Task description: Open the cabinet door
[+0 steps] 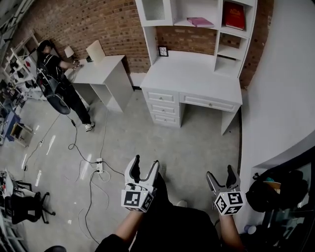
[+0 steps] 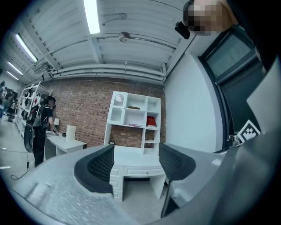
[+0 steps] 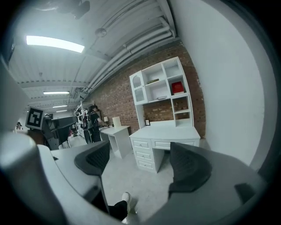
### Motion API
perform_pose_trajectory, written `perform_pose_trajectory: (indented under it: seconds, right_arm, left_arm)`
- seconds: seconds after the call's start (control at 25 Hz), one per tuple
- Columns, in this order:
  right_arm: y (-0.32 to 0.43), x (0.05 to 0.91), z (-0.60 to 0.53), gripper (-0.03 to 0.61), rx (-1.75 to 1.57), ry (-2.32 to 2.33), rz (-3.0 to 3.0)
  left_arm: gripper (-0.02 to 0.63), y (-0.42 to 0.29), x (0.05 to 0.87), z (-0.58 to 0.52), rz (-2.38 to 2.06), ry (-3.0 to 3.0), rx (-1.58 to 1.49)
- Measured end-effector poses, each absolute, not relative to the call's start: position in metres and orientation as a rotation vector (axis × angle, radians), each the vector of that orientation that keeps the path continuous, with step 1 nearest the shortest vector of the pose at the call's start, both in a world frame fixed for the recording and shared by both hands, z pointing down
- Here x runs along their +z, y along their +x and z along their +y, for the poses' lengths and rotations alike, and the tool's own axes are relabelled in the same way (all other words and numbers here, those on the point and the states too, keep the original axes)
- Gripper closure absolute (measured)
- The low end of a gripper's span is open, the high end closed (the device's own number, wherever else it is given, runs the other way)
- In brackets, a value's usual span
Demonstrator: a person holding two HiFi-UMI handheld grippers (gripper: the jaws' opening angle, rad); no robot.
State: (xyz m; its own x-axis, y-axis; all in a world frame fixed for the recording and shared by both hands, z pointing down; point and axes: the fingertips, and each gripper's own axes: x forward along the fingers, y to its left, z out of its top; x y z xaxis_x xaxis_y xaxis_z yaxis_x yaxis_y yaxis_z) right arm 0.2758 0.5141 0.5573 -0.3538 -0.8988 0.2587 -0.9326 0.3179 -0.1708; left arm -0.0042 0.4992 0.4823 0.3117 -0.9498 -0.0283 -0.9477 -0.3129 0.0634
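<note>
Distance comes first: the cabinet door [image 1: 154, 10] sits at the left end of the shelf unit [image 1: 235, 33] on the worktop's [image 1: 197, 78] back edge, well apart from you. Left tongs [image 1: 146, 161] and right tongs [image 1: 219, 171] gape released, empty; walk close, then seek its handle.

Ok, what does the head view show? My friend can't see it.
Seen from above, the left gripper and right gripper hang over a grey floor, fingers apart and empty, well short of a white desk with shelves against a brick wall. Its cabinet door is shut; another person stands at a smaller desk.
</note>
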Motion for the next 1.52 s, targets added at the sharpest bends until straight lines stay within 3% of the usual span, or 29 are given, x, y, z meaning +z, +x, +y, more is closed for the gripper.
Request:
perform_pose_trajectory:
  seconds: [0.4,0.92,1.52]
  right_arm:
    - [0.268,0.565,0.438,0.16,0.429,1.765,-2.364]
    - [0.226,0.523,0.235,0.16,0.342,1.86,-2.275]
    - [0.102,0.511,0.07,0.16,0.336,1.798,-2.228]
  left_arm:
    - [0.305,-0.033,0.494,0.416,-1.801,2.5,-0.073]
    - [0.305,-0.129,0.465,0.226,-1.829,2.474,-0.138]
    - [0.305,-0.218,0.442,0.036,-1.748,2.503,-0.268]
